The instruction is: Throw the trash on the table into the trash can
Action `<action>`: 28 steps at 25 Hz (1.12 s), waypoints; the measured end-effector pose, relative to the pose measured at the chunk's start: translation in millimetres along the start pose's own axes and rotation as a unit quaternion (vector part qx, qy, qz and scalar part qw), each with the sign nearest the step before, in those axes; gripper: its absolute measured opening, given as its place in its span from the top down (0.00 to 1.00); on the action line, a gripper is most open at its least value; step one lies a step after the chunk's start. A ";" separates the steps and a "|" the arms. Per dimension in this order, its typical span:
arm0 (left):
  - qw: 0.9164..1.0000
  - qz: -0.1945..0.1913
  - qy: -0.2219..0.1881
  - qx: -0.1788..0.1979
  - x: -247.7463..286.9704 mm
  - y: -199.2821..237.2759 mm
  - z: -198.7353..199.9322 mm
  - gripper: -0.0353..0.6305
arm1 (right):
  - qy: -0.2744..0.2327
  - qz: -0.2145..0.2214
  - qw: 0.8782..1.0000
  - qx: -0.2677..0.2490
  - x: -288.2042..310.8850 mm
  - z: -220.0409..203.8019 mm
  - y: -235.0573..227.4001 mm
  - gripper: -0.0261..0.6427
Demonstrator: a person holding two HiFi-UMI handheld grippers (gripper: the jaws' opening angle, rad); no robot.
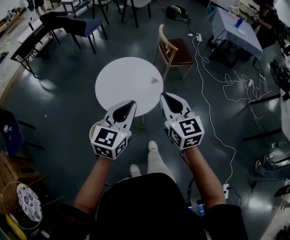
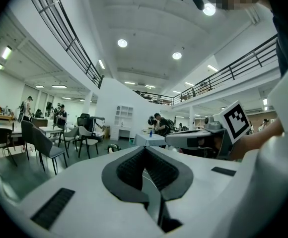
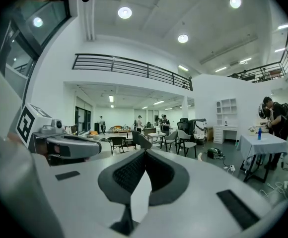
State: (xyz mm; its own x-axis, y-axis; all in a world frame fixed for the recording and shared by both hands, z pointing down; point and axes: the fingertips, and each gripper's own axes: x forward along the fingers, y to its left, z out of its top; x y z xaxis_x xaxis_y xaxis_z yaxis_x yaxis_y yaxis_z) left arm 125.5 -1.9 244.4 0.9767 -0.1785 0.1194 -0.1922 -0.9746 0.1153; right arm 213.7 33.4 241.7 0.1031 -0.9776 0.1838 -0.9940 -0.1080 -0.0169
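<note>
Head view shows one small grey scrap of trash (image 1: 154,80) lying toward the right side of the round white table (image 1: 120,86), apart from the rim and with nothing else on the top. Just near of the table's near edge hang both tools. The left gripper (image 1: 133,104) has its jaws pressed together on nothing, and the right gripper (image 1: 163,95) is likewise closed and empty, as each gripper view confirms. Neither touches the table or the scrap. A wooden chair (image 1: 174,51) stands just beyond the table on the far right.

By my reading the task is at its approach step, with no pickup begun. The next move calls for spreading the right jaws and reaching forward over the scrap. I cannot pick out a trash can in any view, so finding it comes after.
</note>
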 end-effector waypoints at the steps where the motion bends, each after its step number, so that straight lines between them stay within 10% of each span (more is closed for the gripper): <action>1: 1.000 0.002 0.003 -0.001 6.0 2.4 -1.5 0.92 | 0.002 0.002 1.000 0.000 5.0 -1.5 -5.2 0.93; 28: 0.994 0.054 0.083 -0.052 168.7 76.5 -84.1 0.92 | 0.109 0.062 0.992 0.033 145.9 -102.6 -146.2 0.93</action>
State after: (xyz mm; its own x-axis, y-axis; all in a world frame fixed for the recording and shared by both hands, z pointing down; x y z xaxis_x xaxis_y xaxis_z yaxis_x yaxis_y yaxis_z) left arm 267.5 -95.2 356.3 0.9224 -0.2476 0.2965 -0.3117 -0.9305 0.1926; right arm 370.4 -74.9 371.9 -0.0379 -0.9228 0.3835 -0.9932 -0.0074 -0.1160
